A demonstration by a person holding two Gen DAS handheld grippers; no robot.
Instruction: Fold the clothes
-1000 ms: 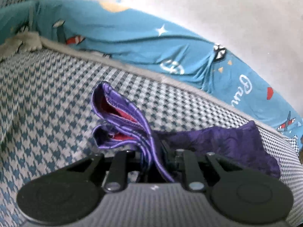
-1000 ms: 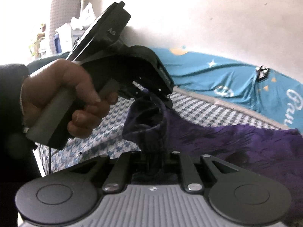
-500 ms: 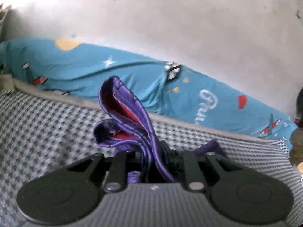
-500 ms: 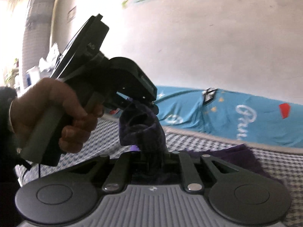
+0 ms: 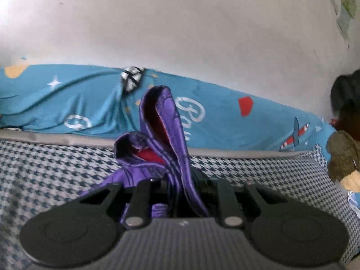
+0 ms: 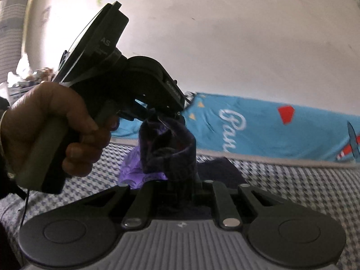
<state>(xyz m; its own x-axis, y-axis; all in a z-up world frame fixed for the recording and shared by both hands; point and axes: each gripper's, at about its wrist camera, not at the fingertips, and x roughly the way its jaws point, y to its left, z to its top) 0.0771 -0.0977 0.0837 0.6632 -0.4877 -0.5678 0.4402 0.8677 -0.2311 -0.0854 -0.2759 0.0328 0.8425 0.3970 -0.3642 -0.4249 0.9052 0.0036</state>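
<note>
Above the checked bed, both grippers, left gripper and right gripper, have jaws clamped on the purple garment: light, limp, slippery-looking; its stitched hem seems the surest hold.

Purple garment of smooth, faintly glossy cloth with red lining, houndstooth bed cover of coarse woven fabric, blue printed sheet of soft matt cotton, left tool matt black plastic with bright metal rivets, wall matt plaster.
</note>
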